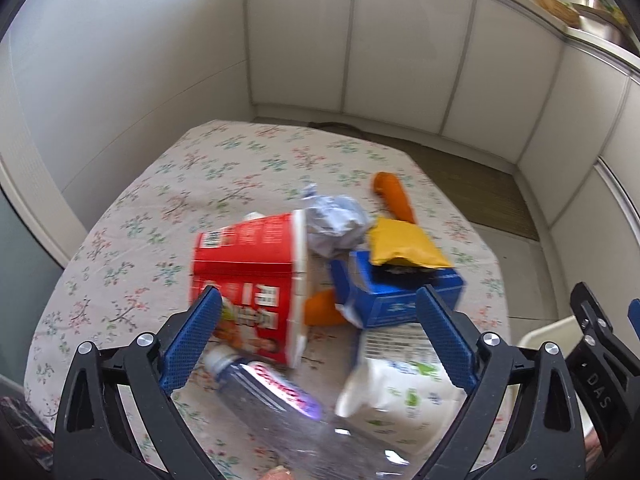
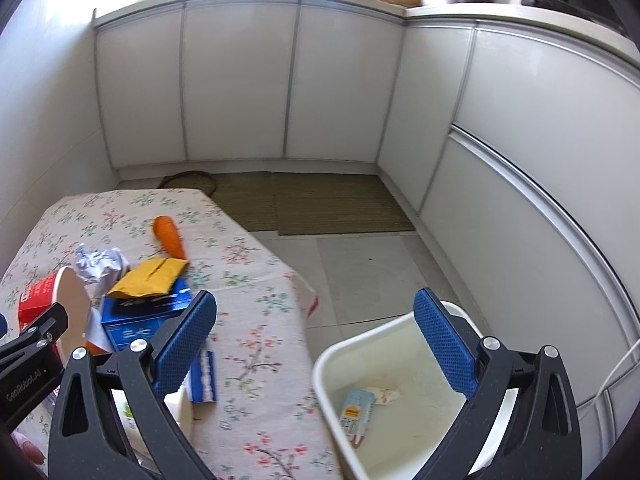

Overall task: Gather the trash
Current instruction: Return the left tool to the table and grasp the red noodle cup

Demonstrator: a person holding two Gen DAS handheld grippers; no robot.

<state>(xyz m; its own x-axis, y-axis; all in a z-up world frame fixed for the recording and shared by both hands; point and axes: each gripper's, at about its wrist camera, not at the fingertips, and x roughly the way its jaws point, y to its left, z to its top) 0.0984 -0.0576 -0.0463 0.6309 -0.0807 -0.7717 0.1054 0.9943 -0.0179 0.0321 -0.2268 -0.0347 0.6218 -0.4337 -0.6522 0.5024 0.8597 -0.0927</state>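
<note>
A pile of trash lies on the floral tablecloth (image 1: 132, 216): a red noodle cup (image 1: 248, 276) on its side, a clear plastic bottle (image 1: 288, 412), a white wipes pack (image 1: 400, 384), a blue box (image 1: 396, 296), a yellow packet (image 1: 404, 246), crumpled paper (image 1: 336, 224) and a carrot (image 1: 394, 196). My left gripper (image 1: 318, 336) is open just above the pile, with nothing between its fingers. My right gripper (image 2: 316, 340) is open and empty, over the gap between the table edge and a white bin (image 2: 332, 364) that holds a small carton (image 2: 356, 412).
White cabinets (image 2: 240, 88) line the back and right walls. A woven mat (image 2: 320, 204) lies on the tiled floor beyond the table. The bin stands on the floor just right of the table's edge. My left gripper's body (image 2: 28, 356) shows at the left of the right wrist view.
</note>
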